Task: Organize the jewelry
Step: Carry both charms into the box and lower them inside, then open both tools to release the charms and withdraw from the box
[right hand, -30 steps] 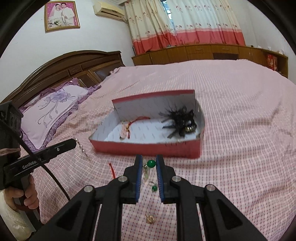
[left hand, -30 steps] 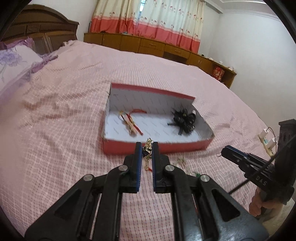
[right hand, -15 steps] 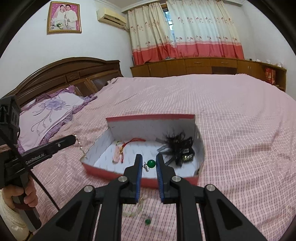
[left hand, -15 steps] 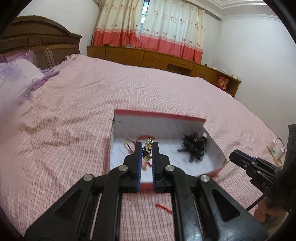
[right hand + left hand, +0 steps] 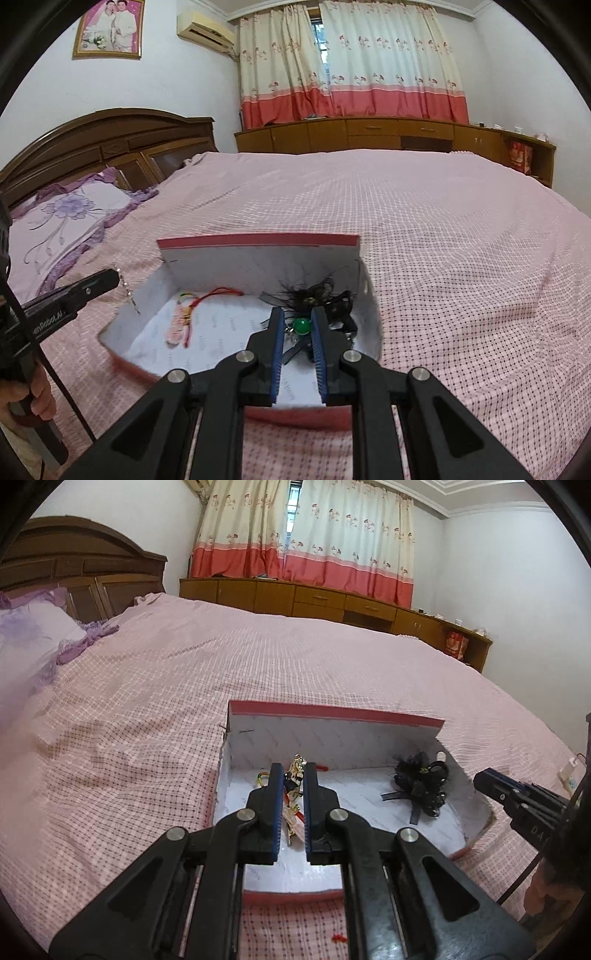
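**Item: two pieces held over the box**

Left gripper (image 5: 293, 775) pinches a gold chain trinket (image 5: 296, 771); right gripper (image 5: 298, 326) clamps a green bead piece (image 5: 302, 326). Both hang above the red-rimmed white cardboard box (image 5: 258, 242). Step: depositing. Next: lower, part jaws.

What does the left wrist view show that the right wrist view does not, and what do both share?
Left wrist only: the left tool shut on a gold charm, and a loose red thread on the bedspread. Right wrist only: the right tool shut on a green bead, a framed photo and an air conditioner. Both: the red box, the black feather piece and the red-corded ornament inside it.
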Demonstrator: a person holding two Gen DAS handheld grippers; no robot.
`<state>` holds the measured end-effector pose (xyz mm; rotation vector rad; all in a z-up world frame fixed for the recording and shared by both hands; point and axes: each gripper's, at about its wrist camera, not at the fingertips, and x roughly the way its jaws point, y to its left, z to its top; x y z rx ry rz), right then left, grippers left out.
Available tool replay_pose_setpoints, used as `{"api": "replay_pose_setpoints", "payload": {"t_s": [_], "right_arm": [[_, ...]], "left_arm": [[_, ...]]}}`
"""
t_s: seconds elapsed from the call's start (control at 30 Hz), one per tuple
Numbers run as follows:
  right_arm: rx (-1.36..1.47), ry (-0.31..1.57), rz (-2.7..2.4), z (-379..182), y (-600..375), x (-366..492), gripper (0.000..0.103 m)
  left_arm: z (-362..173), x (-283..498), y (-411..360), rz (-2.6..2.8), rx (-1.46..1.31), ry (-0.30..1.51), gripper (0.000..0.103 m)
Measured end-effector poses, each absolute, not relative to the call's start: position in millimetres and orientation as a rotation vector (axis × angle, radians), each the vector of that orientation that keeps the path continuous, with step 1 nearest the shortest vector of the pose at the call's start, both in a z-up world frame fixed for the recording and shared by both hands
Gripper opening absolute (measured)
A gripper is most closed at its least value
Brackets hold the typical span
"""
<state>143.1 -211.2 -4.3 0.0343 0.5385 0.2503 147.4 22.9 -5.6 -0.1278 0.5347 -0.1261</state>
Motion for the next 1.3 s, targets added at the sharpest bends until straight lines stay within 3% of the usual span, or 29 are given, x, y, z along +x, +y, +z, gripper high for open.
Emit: {"api": "replay_pose_setpoints", "payload": {"t_s": [0.8,0.83,0.97,1.3], "right_arm": [[0.011,0.601,0.196,-36.7,-217.8,185.5,0.017],[0.010,0.608,0.198,-37.1,-217.4,186.2,0.017],[0.009,0.603,0.197,-35.7,-217.4,184.4,0.017],[0.023,0.567,0.221,-13.4,-220.9,160.8,0.020]], "left_arm": [[-43.0,184.0,25.6,-0.078,-0.174,0.645,0.002],[-42.6,184.0,26.0,-0.075,-0.172,0.645,0.003],[-39.2,181.2,27.3,-0.064,-0.175,0.641,0.024],[-17.7,155.0,29.9,-0.091,-0.179,0.634,0.026]]}}
